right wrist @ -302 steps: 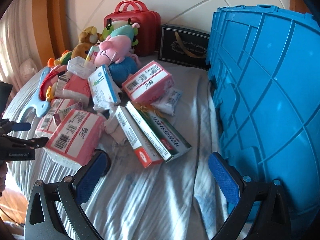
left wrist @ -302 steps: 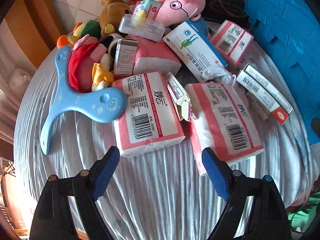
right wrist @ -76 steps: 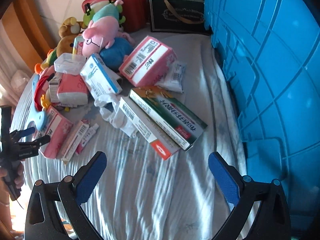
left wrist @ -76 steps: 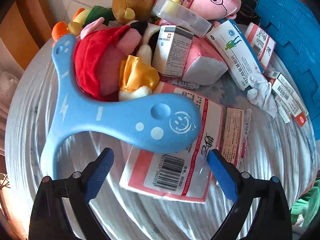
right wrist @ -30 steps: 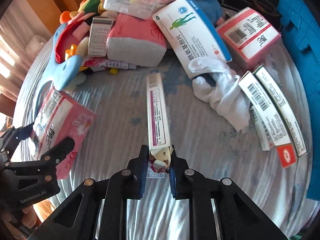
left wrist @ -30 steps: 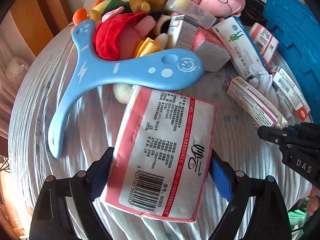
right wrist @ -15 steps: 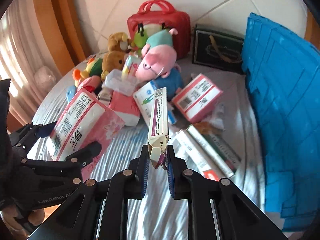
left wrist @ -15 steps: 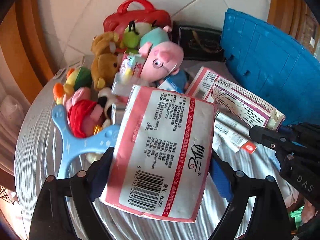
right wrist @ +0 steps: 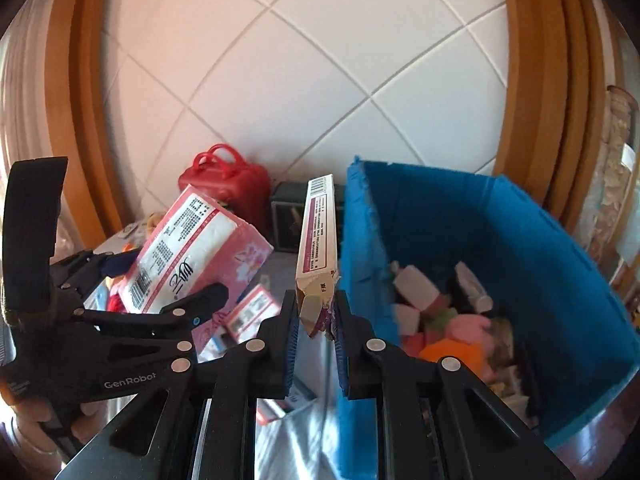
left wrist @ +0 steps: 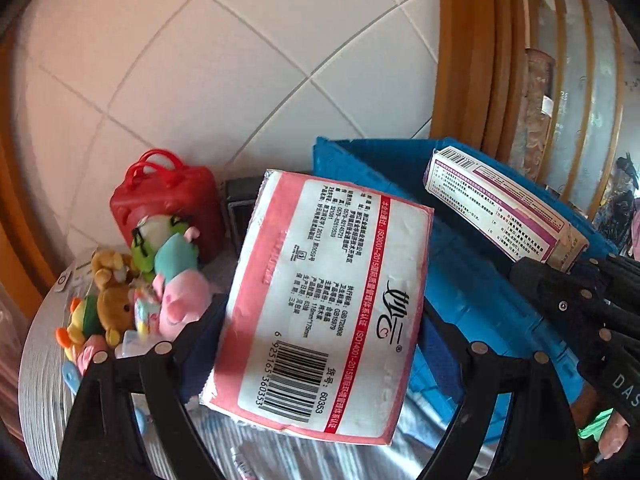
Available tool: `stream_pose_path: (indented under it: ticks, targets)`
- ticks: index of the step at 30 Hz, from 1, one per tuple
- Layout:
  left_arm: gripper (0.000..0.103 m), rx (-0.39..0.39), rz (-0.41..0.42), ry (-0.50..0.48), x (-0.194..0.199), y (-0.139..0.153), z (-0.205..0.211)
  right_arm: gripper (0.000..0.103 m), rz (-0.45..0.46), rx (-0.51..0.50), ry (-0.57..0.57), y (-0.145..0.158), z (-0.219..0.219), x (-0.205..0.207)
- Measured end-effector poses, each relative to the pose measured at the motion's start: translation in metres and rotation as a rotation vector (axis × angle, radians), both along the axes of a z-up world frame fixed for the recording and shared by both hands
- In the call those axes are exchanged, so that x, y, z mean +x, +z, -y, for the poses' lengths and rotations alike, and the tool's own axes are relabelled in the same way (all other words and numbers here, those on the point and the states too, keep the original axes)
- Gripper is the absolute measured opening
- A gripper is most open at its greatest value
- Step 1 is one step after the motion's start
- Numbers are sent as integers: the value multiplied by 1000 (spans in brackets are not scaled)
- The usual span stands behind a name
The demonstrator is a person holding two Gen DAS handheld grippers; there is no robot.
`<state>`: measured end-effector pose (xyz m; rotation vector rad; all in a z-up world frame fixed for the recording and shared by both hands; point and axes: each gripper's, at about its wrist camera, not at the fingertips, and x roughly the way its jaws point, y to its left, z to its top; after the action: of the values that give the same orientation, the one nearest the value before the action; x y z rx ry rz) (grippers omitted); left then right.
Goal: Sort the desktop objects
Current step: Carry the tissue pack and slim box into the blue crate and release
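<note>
Both tools have risen from the surface toward the blue crate (right wrist: 500, 240): the left tool (left wrist: 320, 344), spread wide, squeezes a soft, light tissue pack (left wrist: 324, 304) by its sides, while the right tool (right wrist: 316, 324), nearly shut, pinches a flimsy slim carton (right wrist: 318, 236) at its crushed end.

A round table covered in a pale, ribbed grey cloth (left wrist: 38, 364) bears everything. On it a heap of soft toys, among them a pink plush pig (left wrist: 182, 306) and a brown plush bear (left wrist: 114, 310), lies in front of a red plastic carry case (left wrist: 168, 204) that stands by the tiled wall. A dark rectangular box (right wrist: 290, 216) sits just beside the case, and a large blue plastic crate (right wrist: 520, 240) stands at the table's right side.
</note>
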<state>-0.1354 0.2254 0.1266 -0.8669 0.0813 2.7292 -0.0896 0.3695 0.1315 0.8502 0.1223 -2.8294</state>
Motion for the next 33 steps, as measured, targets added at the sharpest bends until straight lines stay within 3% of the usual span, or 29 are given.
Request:
stream_pose_path:
  ticks: [3, 7, 12, 17, 23, 29, 33]
  targets:
    - [89, -1, -27, -49, -6, 22, -45, 16, -23, 43, -58, 14, -43, -7]
    - [89, -27, -5, -127, -16, 38, -108, 16, 18, 112, -116, 17, -101, -28]
    - [89, -95, 78, -215, -36, 39, -184, 16, 114, 197, -147, 4, -160, -62]
    - [89, -142, 193, -222, -73, 25, -233, 16, 182, 227, -141, -8, -205, -82]
    - [89, -164, 406, -230, -119, -14, -263, 16, 302, 231, -113, -31, -234, -112]
    - [91, -231, 436, -244, -129, -37, -275, 16, 401, 270, -77, -59, -251, -126]
    - [92, -282, 510, -235, -131, -55, -280, 16, 452, 279, -63, -71, -255, -129]
